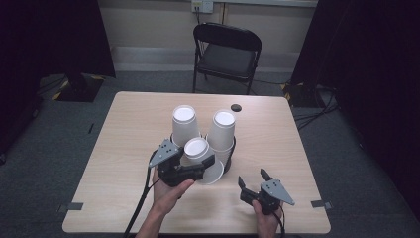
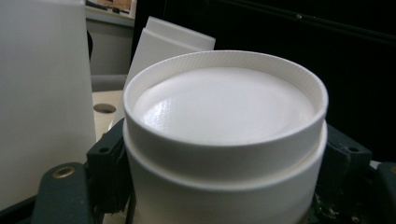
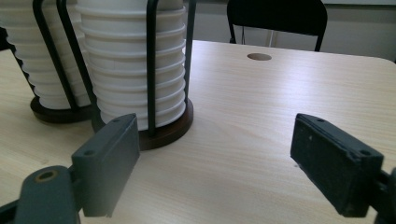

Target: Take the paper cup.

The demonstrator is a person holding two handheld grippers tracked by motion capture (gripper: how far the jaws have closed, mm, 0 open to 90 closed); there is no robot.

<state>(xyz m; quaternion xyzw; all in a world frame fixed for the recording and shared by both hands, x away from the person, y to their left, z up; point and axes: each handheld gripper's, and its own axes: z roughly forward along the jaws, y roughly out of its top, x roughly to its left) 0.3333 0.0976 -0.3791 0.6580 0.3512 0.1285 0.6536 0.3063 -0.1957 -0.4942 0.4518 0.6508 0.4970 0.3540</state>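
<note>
Paper cup stack (image 1: 202, 157) held in the left gripper (image 1: 190, 168), bottoms up, tilted, with the closed base toward the table's far-left corner and the wide mouth low toward the near-right corner; long axis slanted, not upright. Clamped by the black jaws on either side of the wall, just below the raised base rim, as seen in the left gripper view, where the stack (image 2: 224, 135) sits squarely between the pads (image 2: 108, 163); two nested rims visible there, so more than one cup in the grip. Held over the middle of the table (image 1: 124, 148), near its near edge.

Three white stacks counted in all: the held one, plus two more standing upside down behind it, one (image 1: 183, 124) toward the far-left, one (image 1: 222, 130) toward the far-right. In the right gripper view, two ribbed stacks (image 3: 135, 65) on dark round bases with black wire uprights. One round hole (image 1: 236, 107) near the table's far edge. One folding chair (image 1: 227, 54) beyond that edge.

Two grippers. Right gripper (image 1: 253, 179) near the near-right corner, jaws spread wide apart, nothing between them but bare tabletop
</note>
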